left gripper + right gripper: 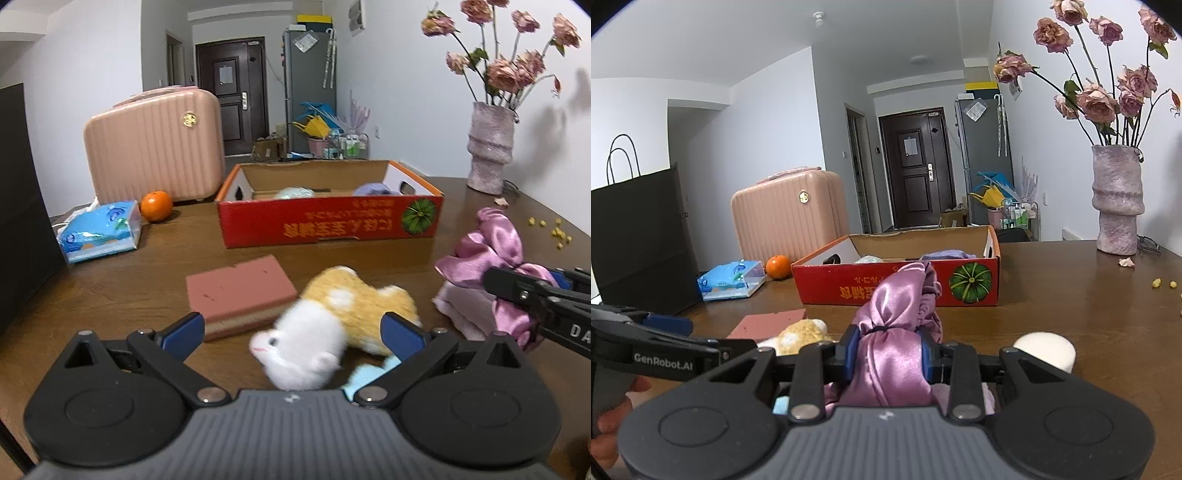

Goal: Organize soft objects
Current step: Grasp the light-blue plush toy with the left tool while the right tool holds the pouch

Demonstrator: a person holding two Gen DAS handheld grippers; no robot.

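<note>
A yellow and white plush toy [332, 317] lies on the wooden table [147, 280] between the spread fingers of my left gripper [293, 330], which is open. A pink sponge block [236, 291] sits just left of the toy, and a light blue cloth [369, 376] lies under its near side. My right gripper [886, 354] is shut on a purple satin scrunchie [897, 325], lifted a little in front of the red cardboard box [897, 291]. From the left wrist view the scrunchie [487, 247] hangs at the right in the right gripper [517, 286], above a pale pink cloth [461, 306].
The box [328, 221] holds a pale green and a lilac soft item. A pink suitcase [155, 147], orange [156, 205] and tissue pack [99, 230] stand back left, a black bag [639, 240] far left. A vase [1115, 199] stands back right, a white puff [1045, 350] near right.
</note>
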